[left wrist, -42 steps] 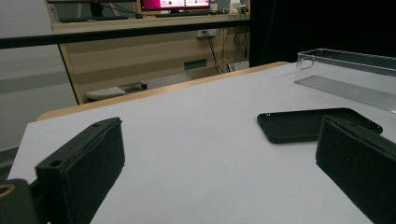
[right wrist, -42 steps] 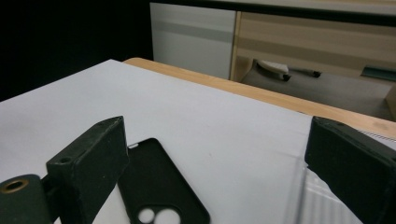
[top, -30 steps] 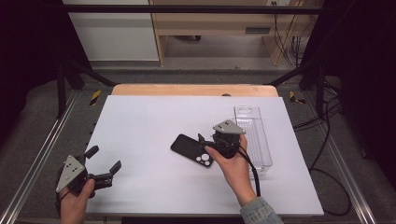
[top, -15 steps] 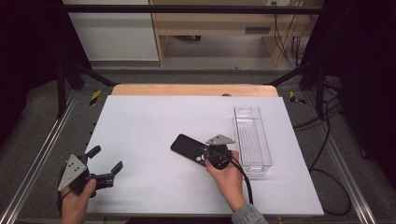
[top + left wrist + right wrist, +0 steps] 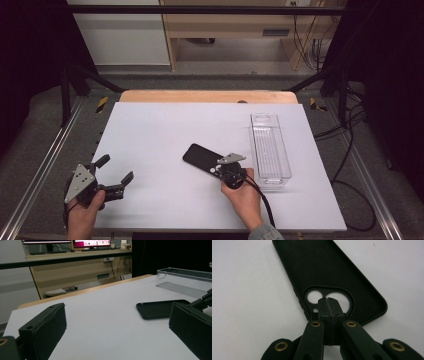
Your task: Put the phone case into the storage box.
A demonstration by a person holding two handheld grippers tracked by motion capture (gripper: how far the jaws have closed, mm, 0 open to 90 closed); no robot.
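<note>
1. Right gripper [image 5: 224,172] sits just right of centre in the high view, tongs pressed together with nothing visibly between them; they've just been closing.
2. In the right gripper view the tips [image 5: 329,305] rest over the camera cutout of the black phone case [image 5: 322,272]; can't tell if they actually touch it.
3. The case [image 5: 200,157] lies flat on the white table [image 5: 160,135], just left of the clear plastic bin [image 5: 269,145]; apart from it.
4. Left gripper [image 5: 115,176] at lower left, tongs wide apart, holding nothing; well away from the case.
</note>
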